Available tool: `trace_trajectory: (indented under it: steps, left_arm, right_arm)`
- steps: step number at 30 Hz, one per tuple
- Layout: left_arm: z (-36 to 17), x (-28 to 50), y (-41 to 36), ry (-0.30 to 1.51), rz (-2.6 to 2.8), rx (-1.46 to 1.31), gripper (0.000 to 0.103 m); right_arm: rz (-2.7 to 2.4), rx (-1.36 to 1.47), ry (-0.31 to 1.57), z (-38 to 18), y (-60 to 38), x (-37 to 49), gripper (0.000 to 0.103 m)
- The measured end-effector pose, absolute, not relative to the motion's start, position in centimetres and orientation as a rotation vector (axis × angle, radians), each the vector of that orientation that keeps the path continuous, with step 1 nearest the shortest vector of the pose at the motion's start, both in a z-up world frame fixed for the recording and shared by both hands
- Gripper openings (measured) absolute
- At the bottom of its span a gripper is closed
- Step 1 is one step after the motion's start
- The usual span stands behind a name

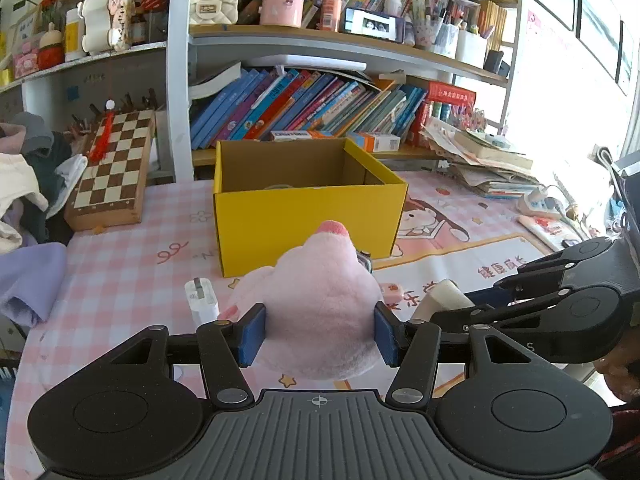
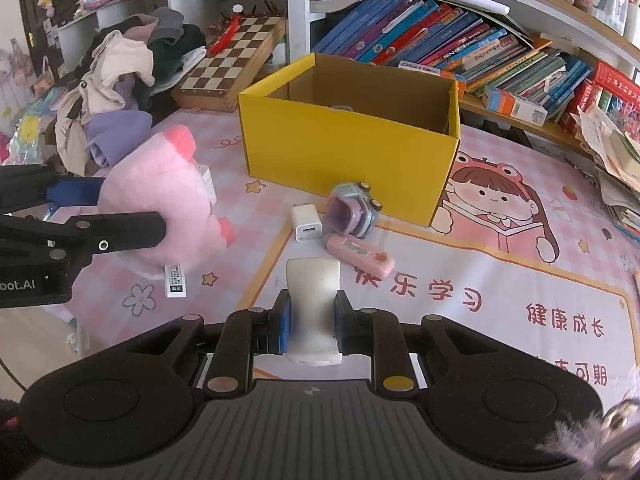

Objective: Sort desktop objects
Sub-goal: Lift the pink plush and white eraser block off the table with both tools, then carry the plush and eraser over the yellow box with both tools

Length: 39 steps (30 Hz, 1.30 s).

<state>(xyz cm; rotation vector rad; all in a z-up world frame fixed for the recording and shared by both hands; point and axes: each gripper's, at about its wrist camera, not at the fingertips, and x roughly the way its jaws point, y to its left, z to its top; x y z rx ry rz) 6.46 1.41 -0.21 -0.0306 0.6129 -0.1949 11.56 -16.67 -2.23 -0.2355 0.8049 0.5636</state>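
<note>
Two grippers are loaded at once. The left gripper (image 1: 318, 334) has its blue pads pressed into the sides of a pink plush pig (image 1: 320, 304), squeezing the soft body so that it bulges ahead of the fingers; its snout points forward toward the yellow cardboard box (image 1: 308, 224) that stands straight ahead of that tool. Seen from the right wrist, the plush seems to hang clear of the pink checked tablecloth (image 2: 460, 280), its label dangling below, which suits a carry toward the box.

The right gripper (image 2: 311, 326) is clamped nearly together on a white rounded block (image 2: 313, 300), perhaps an eraser or a small case; what it is I cannot tell. The narrow sides sit between the pads, and the long end sticks out forward, so the grip looks firm.

Ahead of the right tool, between it and the box, lie a white charger plug (image 2: 306, 222), a lilac toy watch (image 2: 352, 210) and a pink flat stick-shaped item (image 2: 360, 254), touching or just beside one another. To the left of the left tool's fingers rests another white adapter (image 1: 201, 300).

The box stands open at the top, with something pale barely showing inside. Judging by this, the sorting is partway along: both held items likely go into the box next, and the plush, being bulky, may need to drop in first.
</note>
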Motion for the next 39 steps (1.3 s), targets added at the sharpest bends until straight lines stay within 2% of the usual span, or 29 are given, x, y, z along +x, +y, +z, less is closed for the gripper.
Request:
trace_trajectory:
  steps: [30, 39]
  left_arm:
    - [2.8, 7.6, 0.9, 0.535, -0.223, -0.089, 0.054]
    - [4.5, 9.3, 0.6, 0.483, -0.209, -0.068, 0.054]
  right_arm:
    - [0.599, -0.173, 0.861, 0.9, -17.6, 14.4, 0.02]
    - [0.592, -0.133, 0.79, 3.8, -18.8, 17.5, 0.02]
